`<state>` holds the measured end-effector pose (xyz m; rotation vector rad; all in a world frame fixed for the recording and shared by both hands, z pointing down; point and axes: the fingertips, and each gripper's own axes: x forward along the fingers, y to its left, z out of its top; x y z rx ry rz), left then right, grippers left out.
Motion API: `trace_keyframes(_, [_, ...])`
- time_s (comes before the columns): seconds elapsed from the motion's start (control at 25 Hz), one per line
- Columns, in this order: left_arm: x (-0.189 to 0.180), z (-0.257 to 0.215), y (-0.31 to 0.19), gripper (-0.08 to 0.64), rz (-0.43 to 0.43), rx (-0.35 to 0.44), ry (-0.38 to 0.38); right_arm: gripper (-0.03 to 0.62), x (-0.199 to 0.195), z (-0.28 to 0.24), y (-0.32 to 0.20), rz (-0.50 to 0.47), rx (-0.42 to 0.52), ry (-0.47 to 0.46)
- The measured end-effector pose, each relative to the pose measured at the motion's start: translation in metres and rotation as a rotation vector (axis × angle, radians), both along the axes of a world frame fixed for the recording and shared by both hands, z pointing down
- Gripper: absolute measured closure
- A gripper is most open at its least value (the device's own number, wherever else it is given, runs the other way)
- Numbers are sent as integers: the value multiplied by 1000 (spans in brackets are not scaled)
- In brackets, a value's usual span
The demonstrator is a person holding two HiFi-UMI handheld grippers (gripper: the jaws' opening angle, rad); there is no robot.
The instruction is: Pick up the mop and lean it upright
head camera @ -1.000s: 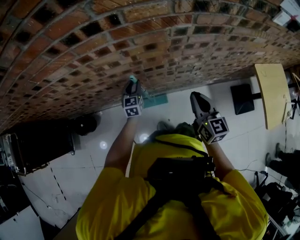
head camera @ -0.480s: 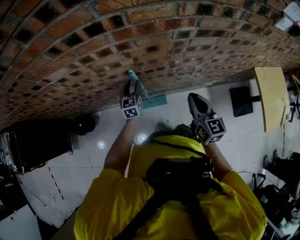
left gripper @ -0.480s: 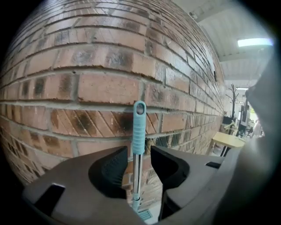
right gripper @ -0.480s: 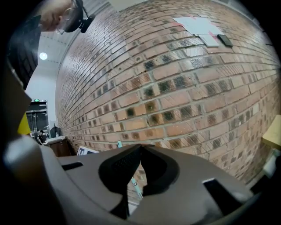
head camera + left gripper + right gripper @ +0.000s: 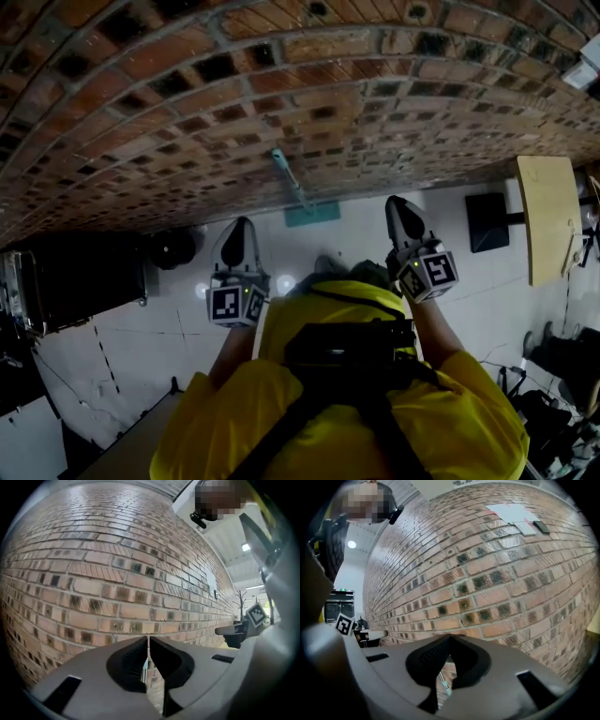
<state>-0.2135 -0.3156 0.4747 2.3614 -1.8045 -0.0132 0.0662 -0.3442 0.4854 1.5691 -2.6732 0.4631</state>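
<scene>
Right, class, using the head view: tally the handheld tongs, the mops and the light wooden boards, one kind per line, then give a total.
Tongs: 2 (left tongs, right tongs)
Mop: 1 (mop, leaning on the brick wall)
Wooden board: 1 (wooden board)
Total: 4

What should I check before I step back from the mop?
1. Mop leans handle-up against the wall: ok.
2. Mop head sits on the floor at the wall's foot: ok.
3. Left gripper is clear of the mop, jaws together and empty: ok.
4. Right gripper is clear of the mop, jaws together and empty: ok.
5. Mop is steady and won't slide: cannot tell.
</scene>
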Motion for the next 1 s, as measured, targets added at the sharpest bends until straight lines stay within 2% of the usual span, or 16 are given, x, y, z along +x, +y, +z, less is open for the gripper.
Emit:
trace_keyframes(0.12, [-3, -15, 9, 549, 10, 28, -11, 588, -11, -12, 2, -29, 59, 15])
trace_keyframes(0.28, [-6, -13, 11, 549, 0, 50, -19, 589, -21, -15, 4, -37, 66, 15])
trace_keyframes(0.84, [-2, -2, 13, 548, 12, 20, -5, 588, -23, -15, 11, -44, 68, 45])
trace_keyframes(1.0, [0, 3, 16, 522, 36, 4, -3, 588, -26, -14, 15, -41, 65, 51])
